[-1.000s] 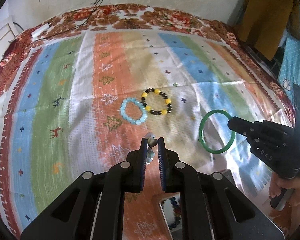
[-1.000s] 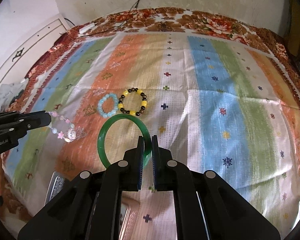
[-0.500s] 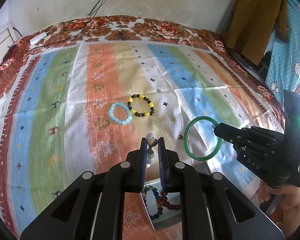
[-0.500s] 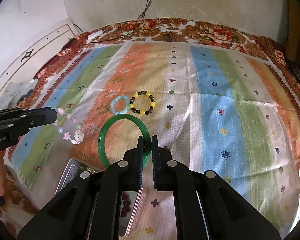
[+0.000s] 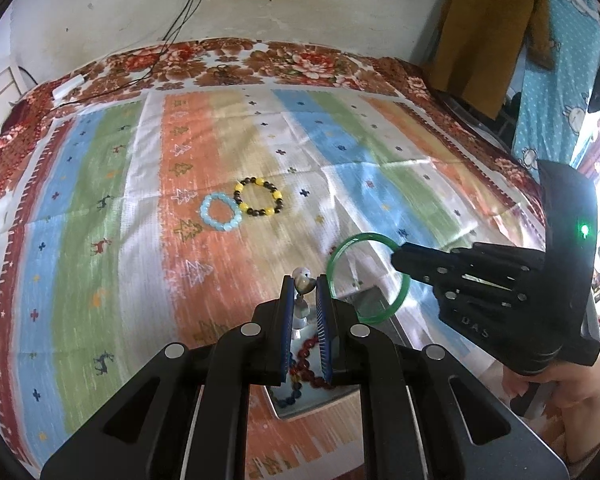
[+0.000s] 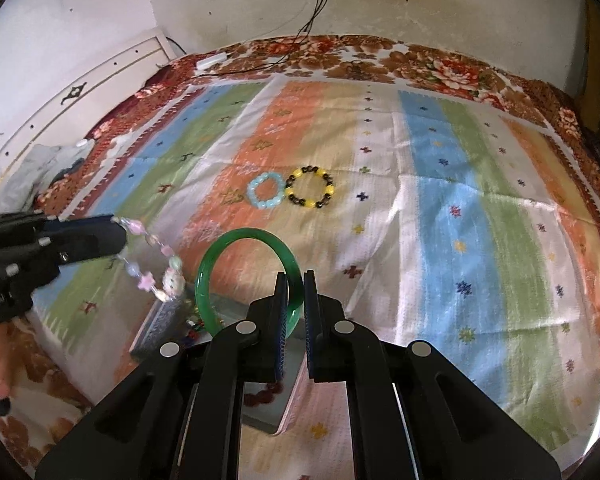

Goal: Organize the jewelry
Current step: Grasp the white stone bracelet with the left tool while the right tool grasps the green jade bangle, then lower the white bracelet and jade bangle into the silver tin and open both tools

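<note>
Mid-task: left gripper (image 5: 305, 286) fingers pinch pastel charm bracelet (image 6: 156, 258), right gripper (image 6: 296, 294) fingers pinch green bangle (image 6: 246, 272) over tray (image 5: 384, 312) already holding beads; light-blue bracelet (image 5: 220, 213) and yellow-black bracelet (image 5: 259, 196) remain on bed.

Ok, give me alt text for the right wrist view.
The right gripper is shut on a green bangle above a grey tray on a striped cloth. To its left, the left gripper dangles a pastel charm bracelet. Farther back lie a pale blue bead bracelet and a yellow-and-dark one.
</note>
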{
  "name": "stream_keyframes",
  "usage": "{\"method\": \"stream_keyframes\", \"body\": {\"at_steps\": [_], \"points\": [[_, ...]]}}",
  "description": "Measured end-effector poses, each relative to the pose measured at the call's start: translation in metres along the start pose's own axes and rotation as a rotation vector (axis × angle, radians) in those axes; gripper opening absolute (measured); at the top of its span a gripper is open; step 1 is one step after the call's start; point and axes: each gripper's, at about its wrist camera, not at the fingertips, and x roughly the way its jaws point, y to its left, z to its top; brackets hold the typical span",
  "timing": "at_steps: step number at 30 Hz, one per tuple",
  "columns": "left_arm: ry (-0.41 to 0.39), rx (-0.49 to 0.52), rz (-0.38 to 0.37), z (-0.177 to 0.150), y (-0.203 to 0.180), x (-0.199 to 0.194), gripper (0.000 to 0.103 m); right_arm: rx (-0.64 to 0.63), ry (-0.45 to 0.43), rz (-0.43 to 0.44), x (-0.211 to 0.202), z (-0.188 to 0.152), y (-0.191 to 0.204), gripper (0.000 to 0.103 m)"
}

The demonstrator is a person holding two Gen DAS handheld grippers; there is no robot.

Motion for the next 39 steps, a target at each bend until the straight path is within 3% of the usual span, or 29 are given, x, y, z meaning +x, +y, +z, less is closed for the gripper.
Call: {"method": "stream_keyframes", "body": {"at_steps": [14, 16, 18, 20, 25, 35, 39], "points": [[0.069, 0.026, 0.035, -0.026, -0.012, 0.017, 0.012, -0.034, 0.053, 0.017, 0.005, -0.02, 0.01, 0.009], [0.065, 0.027, 0.074, -0.027, -0.011, 0.017, 0.035, -0.034, 0.061, 0.025, 0.006, -0.02, 0.011, 0.011], [0.057, 0.032, 0.101, -0.026, -0.009, 0.016, 0.041, -0.024, 0.054, 0.022, 0.004, -0.019, 0.01, 0.016], [0.055, 0.016, 0.106, -0.025, -0.004, 0.016, 0.044, -0.007, 0.041, 0.019, 0.001, -0.017, 0.005, 0.031], [0.052, -0.033, 0.143, -0.018, 0.013, 0.018, 0.054, 0.023, 0.027, -0.002, 0.001, -0.014, -0.005, 0.047], [-0.02, -0.096, 0.224, 0.002, 0.036, 0.018, 0.06, 0.019, 0.001, -0.032, 0.01, 0.001, -0.009, 0.062], [-0.017, -0.104, 0.24, 0.009, 0.043, 0.025, 0.068, 0.018, -0.005, -0.013, 0.013, 0.008, -0.011, 0.066]]}}
